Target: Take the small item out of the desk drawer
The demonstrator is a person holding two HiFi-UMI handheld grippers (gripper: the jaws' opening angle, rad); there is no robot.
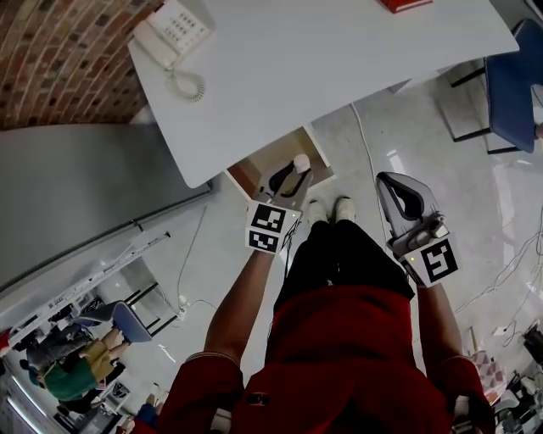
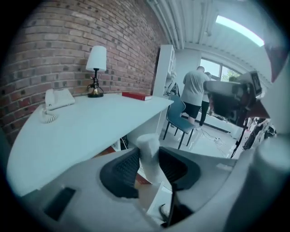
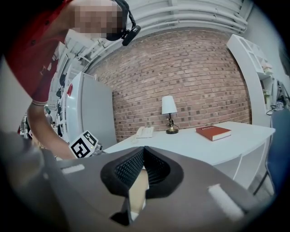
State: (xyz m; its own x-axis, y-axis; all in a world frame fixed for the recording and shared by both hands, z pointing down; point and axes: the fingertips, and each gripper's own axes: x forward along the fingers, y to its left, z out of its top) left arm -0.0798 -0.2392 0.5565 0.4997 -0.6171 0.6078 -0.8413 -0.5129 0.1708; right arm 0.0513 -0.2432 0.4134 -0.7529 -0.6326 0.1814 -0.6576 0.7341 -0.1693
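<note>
The small item (image 1: pixel 301 161) is a white, stubby cylinder. My left gripper (image 1: pixel 295 172) is shut on it, just above the open desk drawer (image 1: pixel 254 167), whose brown wooden inside shows under the front edge of the white desk (image 1: pixel 339 68). In the left gripper view the item (image 2: pixel 149 154) stands upright between the two black ribbed pads (image 2: pixel 122 170), which press on both its sides, with the drawer (image 2: pixel 144 189) below. My right gripper (image 1: pixel 386 180) hangs to the right over the floor, apart from the desk. Its jaws (image 3: pixel 144 152) meet at the tip with nothing in them.
On the desk are a white telephone (image 1: pixel 170 30), a red book (image 1: pixel 405 4) and a table lamp (image 2: pixel 96 68). A blue chair (image 1: pixel 513 80) stands at the right. The person's shoes (image 1: pixel 331 208) are on the floor by the drawer. People (image 2: pixel 195 90) stand beyond the desk.
</note>
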